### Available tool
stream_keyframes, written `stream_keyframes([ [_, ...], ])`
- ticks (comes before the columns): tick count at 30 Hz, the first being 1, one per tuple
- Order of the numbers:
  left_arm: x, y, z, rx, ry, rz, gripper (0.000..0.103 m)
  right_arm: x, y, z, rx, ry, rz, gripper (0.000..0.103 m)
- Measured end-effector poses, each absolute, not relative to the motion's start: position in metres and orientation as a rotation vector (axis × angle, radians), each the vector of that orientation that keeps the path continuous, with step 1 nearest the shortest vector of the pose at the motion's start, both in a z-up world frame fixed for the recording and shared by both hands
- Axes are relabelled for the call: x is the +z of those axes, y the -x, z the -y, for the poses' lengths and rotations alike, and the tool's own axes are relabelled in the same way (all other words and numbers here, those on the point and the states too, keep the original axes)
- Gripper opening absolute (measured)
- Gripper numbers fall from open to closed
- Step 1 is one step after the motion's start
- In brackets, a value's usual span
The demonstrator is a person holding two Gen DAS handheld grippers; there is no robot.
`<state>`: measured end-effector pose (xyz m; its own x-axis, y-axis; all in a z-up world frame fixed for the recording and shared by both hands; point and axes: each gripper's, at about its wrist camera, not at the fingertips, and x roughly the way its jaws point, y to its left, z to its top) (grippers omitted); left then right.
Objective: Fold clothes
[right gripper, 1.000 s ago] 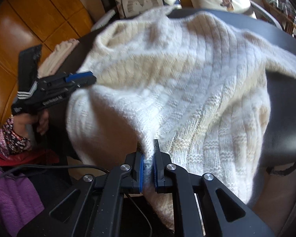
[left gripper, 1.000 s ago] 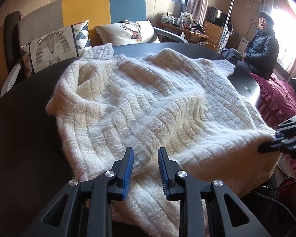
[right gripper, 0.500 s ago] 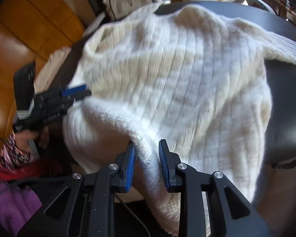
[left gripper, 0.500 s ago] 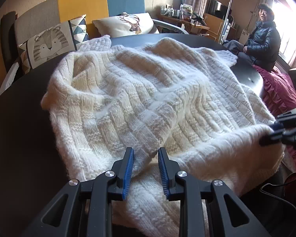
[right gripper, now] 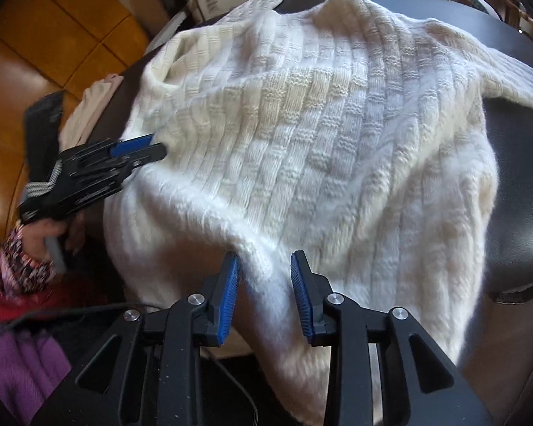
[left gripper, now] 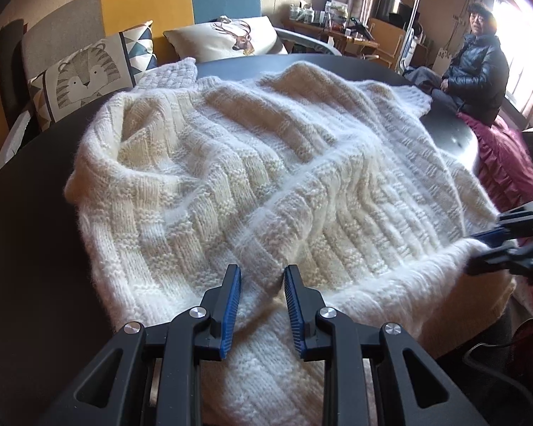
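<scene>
A cream cable-knit sweater (left gripper: 266, 163) lies spread and rumpled over a dark round table (left gripper: 35, 248). My left gripper (left gripper: 261, 284) hovers at its near edge, its jaws a little apart over a fold and pinching nothing. In the right wrist view the same gripper (right gripper: 152, 145) shows from the side, at the left border of the sweater (right gripper: 319, 135). My right gripper (right gripper: 264, 273) is at the hem hanging off the table (right gripper: 522, 177). Its jaws are opening; the hem lies loosely between them, brushing the left pad. It also appears at the right (left gripper: 479, 248).
Behind the table stands a sofa with a tiger cushion (left gripper: 85, 78) and a deer cushion (left gripper: 231, 37). A person (left gripper: 476, 71) sits at the far right beside a dark red bedcover (left gripper: 504, 163). A beige garment (right gripper: 92, 106), purple cloth (right gripper: 21, 372) and a cable (right gripper: 53, 312) lie on the left.
The right gripper's jaws, shut on the sweater hem a second ago, have spread apart and the hem now sits loose between them. The left gripper has kept its gap and place.
</scene>
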<state>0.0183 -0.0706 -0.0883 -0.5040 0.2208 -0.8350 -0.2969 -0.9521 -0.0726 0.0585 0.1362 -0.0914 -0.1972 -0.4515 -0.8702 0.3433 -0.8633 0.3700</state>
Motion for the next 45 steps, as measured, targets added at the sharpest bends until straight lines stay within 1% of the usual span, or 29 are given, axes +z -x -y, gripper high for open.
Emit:
stream_keyframes([
  [3, -0.091, -0.017, 0.070, 2.494, 1.367, -0.126, 0.025, -0.073, -0.061, -0.157, -2.118, -1.498, 0.252, 0.033],
  [5, -0.092, -0.017, 0.069, 2.497, 1.366, -0.125, 0.025, -0.063, -0.057, -0.173, -2.182, -1.448, 0.346, 0.047],
  [6, -0.092, -0.017, 0.069, 2.498, 1.364, -0.127, 0.025, -0.063, -0.052, -0.180, -2.247, -1.452, 0.367, 0.059],
  [7, -0.092, -0.016, 0.068, 2.500, 1.361, -0.129, 0.025, -0.064, -0.047, -0.187, -2.312, -1.455, 0.387, 0.063],
  [12, -0.080, -0.017, 0.068, 2.523, 1.287, -0.089, 0.025, -0.084, -0.015, -0.202, -2.544, -1.512, 0.410, 0.063],
  [17, -0.077, -0.005, 0.060, 2.536, 1.283, -0.145, 0.025, -0.099, 0.006, -0.189, -2.551, -1.520, 0.376, 0.063],
  [21, -0.087, 0.008, 0.061, 2.537, 1.343, -0.121, 0.025, -0.105, 0.012, -0.176, -2.612, -1.517, 0.235, 0.063],
  [24, -0.094, 0.014, 0.063, 2.533, 1.379, -0.084, 0.025, -0.105, 0.016, -0.171, -2.626, -1.511, 0.164, 0.063],
  [26, -0.097, 0.014, 0.064, 2.536, 1.376, -0.071, 0.025, -0.106, 0.016, -0.170, -2.638, -1.504, 0.121, 0.057],
  [27, -0.097, 0.014, 0.064, 2.537, 1.375, -0.071, 0.025, -0.108, 0.017, -0.169, -2.650, -1.501, 0.091, 0.048],
  [28, -0.097, 0.014, 0.064, 2.538, 1.375, -0.071, 0.025, -0.107, 0.016, -0.170, -2.658, -1.495, 0.079, 0.041],
  [30, -0.097, 0.014, 0.063, 2.541, 1.375, -0.075, 0.025, -0.107, 0.015, -0.173, -2.663, -1.485, 0.065, 0.035],
  [31, -0.097, 0.014, 0.063, 2.542, 1.376, -0.075, 0.025, -0.106, 0.014, -0.175, -2.666, -1.480, 0.065, 0.029],
  [34, -0.097, 0.013, 0.063, 2.544, 1.375, -0.063, 0.025, -0.105, 0.013, -0.180, -2.665, -1.470, 0.084, 0.019],
  [36, -0.097, 0.013, 0.064, 2.543, 1.378, -0.050, 0.025, -0.104, 0.011, -0.184, -2.672, -1.461, 0.106, 0.014],
  [40, -0.096, 0.013, 0.065, 2.544, 1.386, -0.048, 0.025, -0.100, 0.004, -0.194, -2.694, -1.449, 0.176, 0.011],
  [44, -0.092, 0.011, 0.066, 2.556, 1.373, -0.043, 0.025, -0.084, -0.004, -0.199, -2.766, -1.388, 0.184, 0.007],
  [45, -0.093, 0.011, 0.067, 2.555, 1.376, -0.042, 0.025, -0.079, -0.008, -0.202, -2.800, -1.371, 0.176, 0.001],
])
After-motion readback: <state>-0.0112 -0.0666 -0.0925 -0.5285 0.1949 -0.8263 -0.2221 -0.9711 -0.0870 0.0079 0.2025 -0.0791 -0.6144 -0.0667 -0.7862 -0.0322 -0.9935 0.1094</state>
